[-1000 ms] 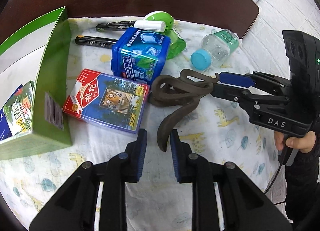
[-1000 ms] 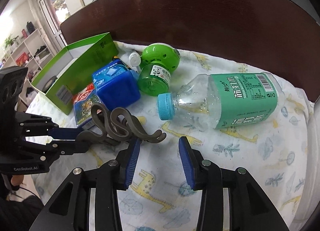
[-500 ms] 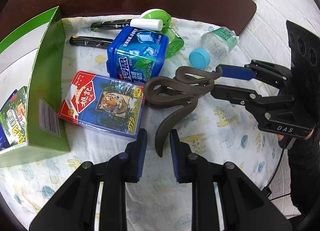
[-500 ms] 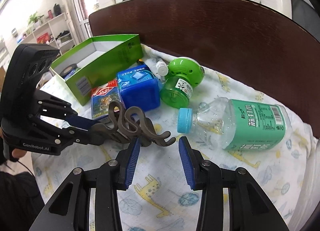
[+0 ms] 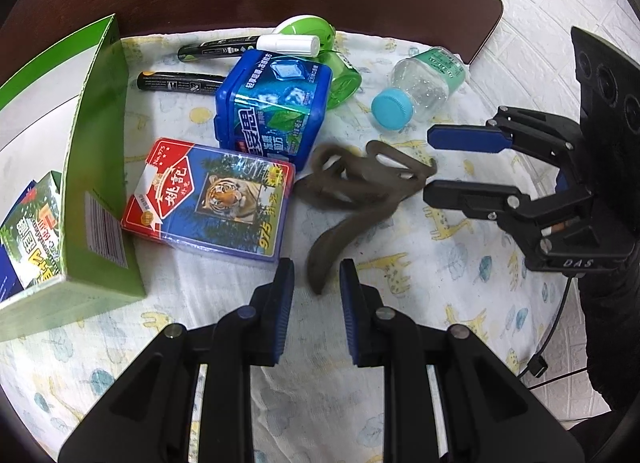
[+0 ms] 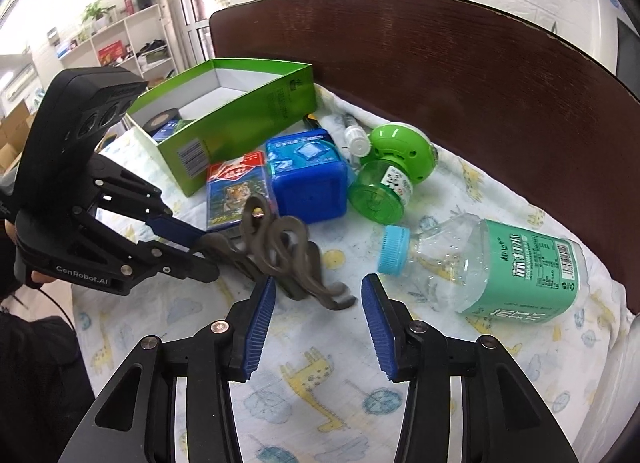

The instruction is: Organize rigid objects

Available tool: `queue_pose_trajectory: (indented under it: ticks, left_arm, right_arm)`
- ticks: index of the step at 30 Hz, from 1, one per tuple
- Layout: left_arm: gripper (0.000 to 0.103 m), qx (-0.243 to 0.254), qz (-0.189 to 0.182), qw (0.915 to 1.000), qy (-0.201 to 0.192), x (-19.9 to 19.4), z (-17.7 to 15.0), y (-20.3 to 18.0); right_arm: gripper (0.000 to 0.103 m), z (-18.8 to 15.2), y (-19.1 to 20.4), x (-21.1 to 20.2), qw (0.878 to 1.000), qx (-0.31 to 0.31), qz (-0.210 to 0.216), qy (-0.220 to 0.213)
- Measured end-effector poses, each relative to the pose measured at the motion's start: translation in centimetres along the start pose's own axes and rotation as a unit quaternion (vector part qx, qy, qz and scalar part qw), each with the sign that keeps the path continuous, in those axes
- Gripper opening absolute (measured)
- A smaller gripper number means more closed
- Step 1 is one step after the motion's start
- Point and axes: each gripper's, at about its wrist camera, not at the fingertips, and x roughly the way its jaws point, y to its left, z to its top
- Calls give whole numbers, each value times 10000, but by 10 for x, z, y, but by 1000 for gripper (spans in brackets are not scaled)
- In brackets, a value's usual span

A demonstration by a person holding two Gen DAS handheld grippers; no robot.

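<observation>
Green open box (image 5: pixel 96 167) at left of the left wrist frame, on the giraffe-print surface (image 5: pixel 440 263). Clear plastic bottle (image 6: pixel 500 263) lying at right of the right wrist frame. Right gripper (image 6: pixel 318 291) jaws spread wide, clear of everything. Left gripper (image 5: pixel 316 283) jaws narrow, clasping the tail of the brown hook (image 5: pixel 360 183), curled end mid-frame just beside the tiger card pack (image 5: pixel 212 199).

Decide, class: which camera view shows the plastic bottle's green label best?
The right wrist view. There the plastic bottle lies side-on, its whole green label and barcode facing the camera. The left wrist view shows the bottle cap-first and far off, so only a sliver of label appears.
</observation>
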Motion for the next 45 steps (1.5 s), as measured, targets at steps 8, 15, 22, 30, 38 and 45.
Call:
queue_pose_trajectory:
  ticks: [8,15,22,30,38,45]
  left_arm:
    - [20,-158,-12,9998,-147,-5,0,0]
    - [20,-63,104,9995,-300,-7,2,-6]
    - [20,4,214,9994,-265,-1,7,-9]
    - [20,-198,160,9994,-218,2,9,-1]
    - [20,-131,181,9992,-345,-5,9,-4]
    - [22,-61,105,9990,-430,-16,9,-9]
  right_arm:
    - [47,-10,12,2,9993,304,-163,-152]
    - [47,-19,-4,2,9967,765,-137,-217]
    - [47,-24,-16,-3,9922,1190,20,-377]
    - [51,-24,-15,10,9944,1011,192,-254]
    - [51,-21,-3,10,9932,1068,-175,-421]
    - [51,-22,0,-4,9904,1252,-244,-526]
